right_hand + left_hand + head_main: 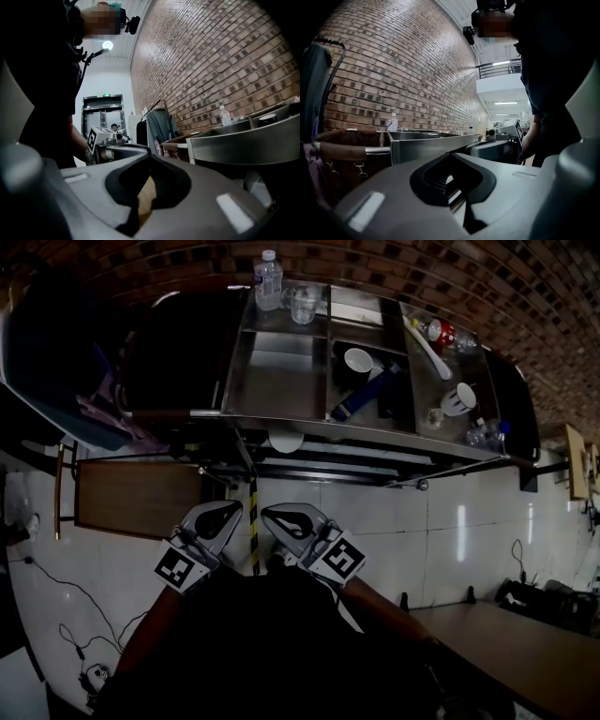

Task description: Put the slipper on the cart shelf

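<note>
The task looks done to me: the dark blue slipper lies on the grey metal cart shelf, my left gripper and right gripper both closed and empty

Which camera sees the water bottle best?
The head view: the water bottle stands whole and clear at the far edge of the cart. Both gripper views show it only as a tiny, distant shape above the cart's rim, against the brick wall.

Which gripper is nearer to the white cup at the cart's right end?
Right. The right gripper is below and left of the white cup; the left gripper lies farther left.
</note>
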The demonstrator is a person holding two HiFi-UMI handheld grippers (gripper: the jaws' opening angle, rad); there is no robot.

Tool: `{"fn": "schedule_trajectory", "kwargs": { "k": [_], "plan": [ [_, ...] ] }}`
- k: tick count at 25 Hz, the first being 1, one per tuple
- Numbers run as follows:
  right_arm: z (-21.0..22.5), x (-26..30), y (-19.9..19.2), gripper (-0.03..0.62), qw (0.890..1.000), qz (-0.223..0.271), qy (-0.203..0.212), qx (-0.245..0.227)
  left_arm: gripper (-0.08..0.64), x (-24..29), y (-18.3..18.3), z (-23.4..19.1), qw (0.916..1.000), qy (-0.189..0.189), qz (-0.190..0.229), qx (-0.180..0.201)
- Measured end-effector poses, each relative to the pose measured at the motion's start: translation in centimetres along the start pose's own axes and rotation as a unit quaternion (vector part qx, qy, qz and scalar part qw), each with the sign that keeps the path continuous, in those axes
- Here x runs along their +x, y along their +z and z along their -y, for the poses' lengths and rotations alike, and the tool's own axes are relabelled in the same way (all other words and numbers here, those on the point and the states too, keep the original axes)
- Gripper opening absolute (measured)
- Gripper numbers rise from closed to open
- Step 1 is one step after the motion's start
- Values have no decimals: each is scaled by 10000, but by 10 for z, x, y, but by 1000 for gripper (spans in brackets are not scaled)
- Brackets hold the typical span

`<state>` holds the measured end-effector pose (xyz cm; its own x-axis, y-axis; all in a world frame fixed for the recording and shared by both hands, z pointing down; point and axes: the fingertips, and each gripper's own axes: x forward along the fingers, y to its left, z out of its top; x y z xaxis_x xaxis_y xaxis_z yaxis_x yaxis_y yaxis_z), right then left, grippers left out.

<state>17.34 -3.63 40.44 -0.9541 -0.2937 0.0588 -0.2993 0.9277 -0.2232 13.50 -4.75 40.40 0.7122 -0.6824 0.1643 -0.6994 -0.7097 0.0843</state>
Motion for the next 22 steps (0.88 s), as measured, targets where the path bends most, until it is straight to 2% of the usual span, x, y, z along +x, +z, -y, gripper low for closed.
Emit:
{"fn": "schedule_trajectory", "kwargs": {
  "k": [4, 10, 18, 22],
  "plan": [
    [-18, 32, -8, 0, 9998, -125, 108, -67, 0, -30, -3, -16, 9999, 59, 83, 12],
    [-57, 105, -18, 0, 9993, -290, 62, -216, 0, -102, -16, -58, 9998, 30, 188, -61],
    [-129, 221, -30, 0, 9996, -170, -202, 111, 0, -212, -30, -132, 9987, -118, 455, -219],
    [-161, 265, -35, 0, 9988, -139, -448, 102, 0, -260, -35, -153, 9978, -359, 516, -204]
  ]
}}
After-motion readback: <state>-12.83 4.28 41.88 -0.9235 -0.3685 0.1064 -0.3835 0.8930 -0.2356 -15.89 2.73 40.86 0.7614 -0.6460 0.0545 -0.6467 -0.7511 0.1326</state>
